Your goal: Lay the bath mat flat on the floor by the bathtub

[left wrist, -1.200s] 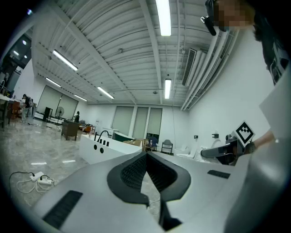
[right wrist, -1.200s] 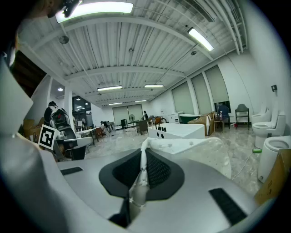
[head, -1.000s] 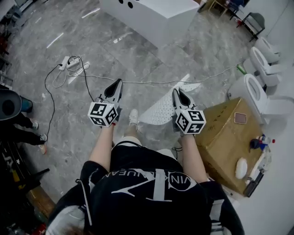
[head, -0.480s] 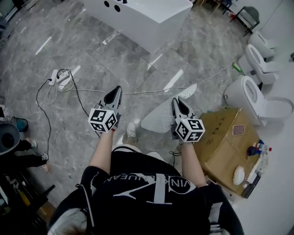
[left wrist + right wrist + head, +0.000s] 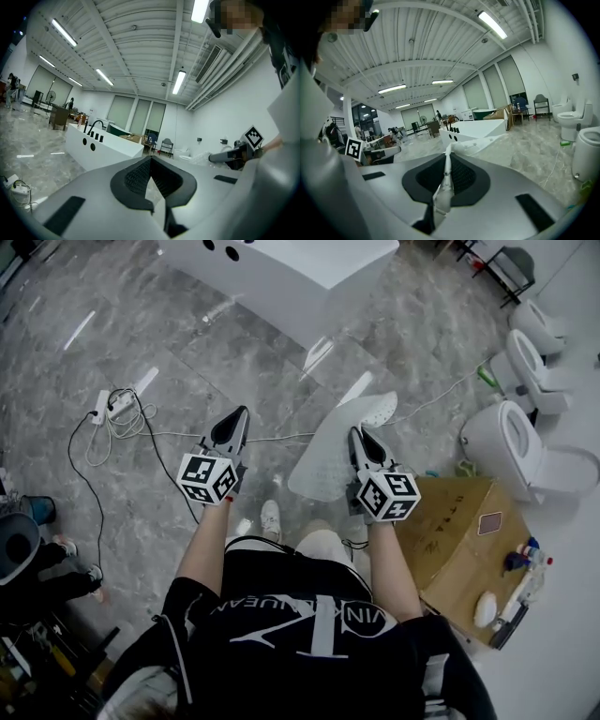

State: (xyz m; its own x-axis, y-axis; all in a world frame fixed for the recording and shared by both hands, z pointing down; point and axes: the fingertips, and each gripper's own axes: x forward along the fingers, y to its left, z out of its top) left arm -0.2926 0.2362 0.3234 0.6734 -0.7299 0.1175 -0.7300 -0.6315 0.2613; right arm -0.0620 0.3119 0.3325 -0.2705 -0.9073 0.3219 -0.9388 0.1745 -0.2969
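The white perforated bath mat (image 5: pixel 330 451) hangs in the air, pinched at one edge by my right gripper (image 5: pixel 357 434), which is shut on it. In the right gripper view the mat's edge (image 5: pixel 445 185) runs between the pads and spreads out ahead toward the white bathtub (image 5: pixel 480 127). My left gripper (image 5: pixel 240 414) is level with the right one, to its left and apart from the mat, shut with nothing in it. The bathtub (image 5: pixel 291 277) stands ahead at the top of the head view, with black fittings on its side.
Toilets (image 5: pixel 516 442) line the right wall. A cardboard box (image 5: pixel 459 531) with small items on it sits at my right. A power strip with coiled cable (image 5: pixel 114 407) lies on the grey marble floor at left, and a thin cable crosses in front. Another person's feet (image 5: pixel 70 563) are at far left.
I have stepped closer to the bathtub, which is now larger in view. The mat has risen with the right gripper and stands more upright. Both grippers stay shut.
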